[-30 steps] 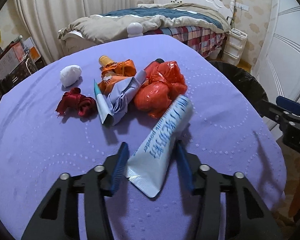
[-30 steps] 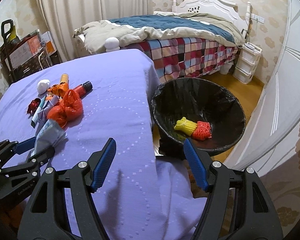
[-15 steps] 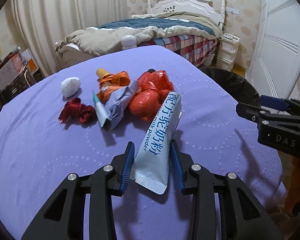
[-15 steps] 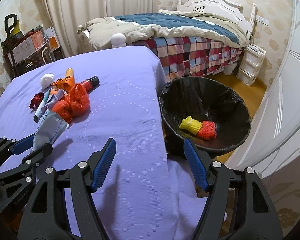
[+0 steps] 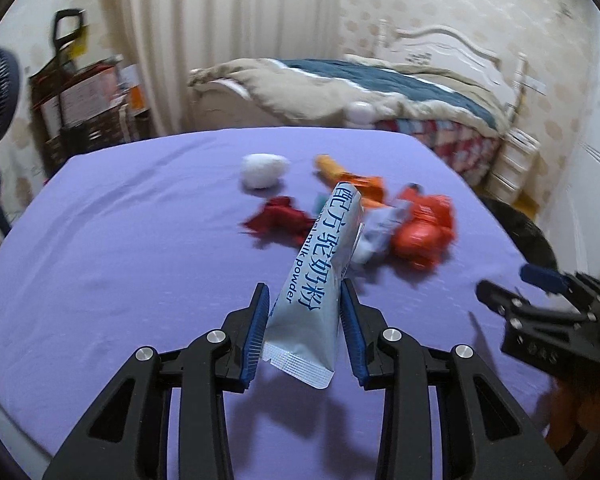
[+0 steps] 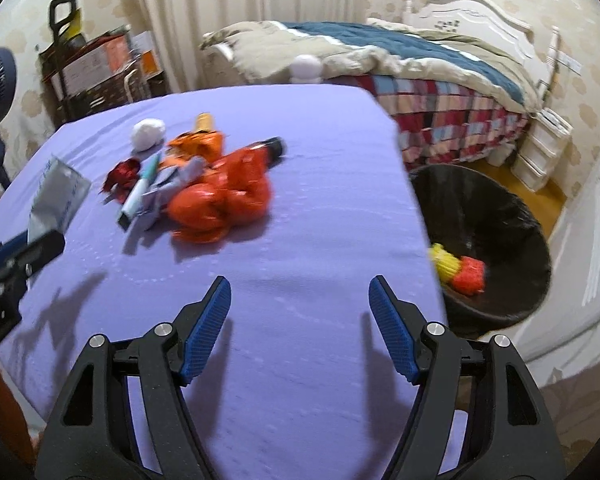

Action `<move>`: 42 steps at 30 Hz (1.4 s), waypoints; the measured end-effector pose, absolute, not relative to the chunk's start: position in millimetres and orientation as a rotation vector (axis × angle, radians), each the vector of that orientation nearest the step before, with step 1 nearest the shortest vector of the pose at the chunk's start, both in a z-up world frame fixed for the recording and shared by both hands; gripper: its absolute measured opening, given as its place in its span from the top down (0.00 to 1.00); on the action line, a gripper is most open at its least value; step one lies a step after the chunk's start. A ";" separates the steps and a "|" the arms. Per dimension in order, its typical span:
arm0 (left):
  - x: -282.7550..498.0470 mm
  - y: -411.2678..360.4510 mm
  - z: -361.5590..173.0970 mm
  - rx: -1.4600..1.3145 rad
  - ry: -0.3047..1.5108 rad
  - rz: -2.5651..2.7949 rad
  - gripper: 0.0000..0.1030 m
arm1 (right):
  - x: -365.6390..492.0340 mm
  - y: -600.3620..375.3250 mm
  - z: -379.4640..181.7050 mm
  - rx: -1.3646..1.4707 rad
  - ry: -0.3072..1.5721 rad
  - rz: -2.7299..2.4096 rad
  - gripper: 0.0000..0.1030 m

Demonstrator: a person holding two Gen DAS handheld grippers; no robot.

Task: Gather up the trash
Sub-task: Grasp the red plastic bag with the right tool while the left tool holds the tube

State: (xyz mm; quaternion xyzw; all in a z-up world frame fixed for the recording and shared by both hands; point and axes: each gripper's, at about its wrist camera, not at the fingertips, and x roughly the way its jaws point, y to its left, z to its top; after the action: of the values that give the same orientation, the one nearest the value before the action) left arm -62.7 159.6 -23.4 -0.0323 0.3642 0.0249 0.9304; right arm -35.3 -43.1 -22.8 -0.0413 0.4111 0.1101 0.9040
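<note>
The milk powder packet (image 5: 320, 276) is sitting between the two blue pads of the left gripper (image 5: 304, 320). The pads are squeezing it from both sides, and it is sticking up off the purple table (image 5: 119, 260), leaning a little to the right. The packet is pale blue with blue writing on it. In the right wrist view the same packet (image 6: 57, 200) is showing at the far left, held up by the black left gripper.

Past the packet, more trash is lying in a small heap on the table. A white paper ball (image 5: 263, 170) is lying at the back. A dark red wrapper (image 5: 279, 222) is lying just in front of it. An orange bottle (image 5: 340, 174) is poking out behind the packet. A bright orange bag (image 5: 422, 232) is lying on the right, touching a crumpled grey wrapper (image 5: 374, 236). This part looks blurry.

The right gripper (image 6: 300, 312) is hanging over the near part of the table. Its fingers are spread wide and are holding nothing.

A black trash bin (image 6: 496, 240) is standing on the floor just beside the right edge of the table. A yellow lump (image 6: 444, 266) and an orange lump (image 6: 470, 280) are lying inside it, touching each other.

A bed (image 6: 380, 56) with a checked sheet is standing behind the table.
</note>
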 end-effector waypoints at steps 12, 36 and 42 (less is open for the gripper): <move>-41.9 221.7 -37.1 -0.147 0.788 0.206 0.65 | -3.7 9.4 -18.4 -0.132 0.844 0.282 0.17; -30.1 233.8 -48.5 -0.189 0.819 0.208 0.65 | 13.2 -20.9 -16.3 -0.100 0.874 0.187 0.17; -28.3 234.4 -48.4 -0.189 0.821 0.209 0.65 | 26.9 -14.7 -12.6 -0.100 0.847 0.176 0.18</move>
State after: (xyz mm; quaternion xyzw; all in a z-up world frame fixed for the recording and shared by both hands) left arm -28.3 234.4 -48.4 -0.0916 0.3978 0.1012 0.9073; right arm 26.9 -14.7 -12.6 -0.0483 0.4104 0.0853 0.9066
